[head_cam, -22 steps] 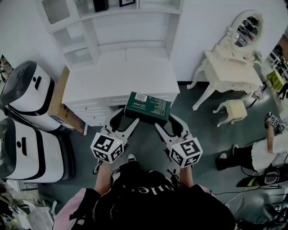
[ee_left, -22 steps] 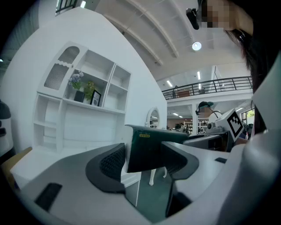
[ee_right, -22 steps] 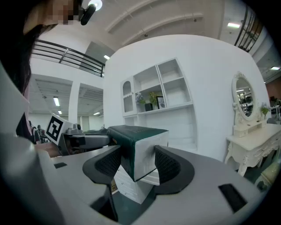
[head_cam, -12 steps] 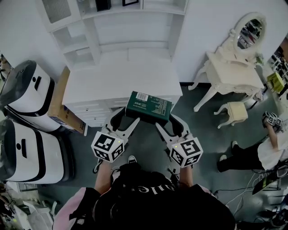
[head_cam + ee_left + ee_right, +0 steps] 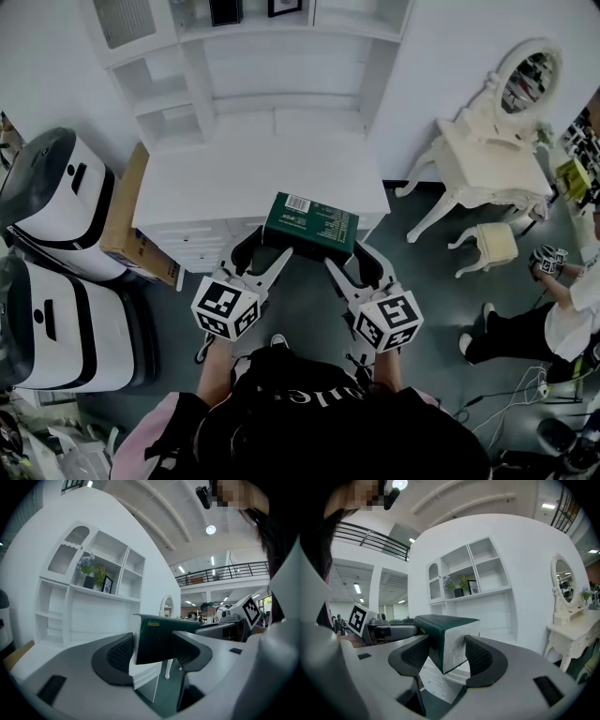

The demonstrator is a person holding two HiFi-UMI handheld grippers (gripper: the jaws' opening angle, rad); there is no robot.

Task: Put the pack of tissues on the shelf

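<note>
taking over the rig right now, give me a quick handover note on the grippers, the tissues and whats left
Left gripper: shut on the left end of the pack of tissues.
Right gripper: shut on the pack's right end.
Pack: held in the air between both grippers, at the front edge of the white desk, not resting on it.
Shelf: at the back of the desk, against the wall; a plant and a picture frame stand in an upper compartment.
Done: pack picked up with both grippers.
Left: carry it forward over the desk, set it on a shelf board, open both grippers.

Green tissue pack (image 5: 310, 225), level, before white shelf (image 5: 281, 66)
</note>
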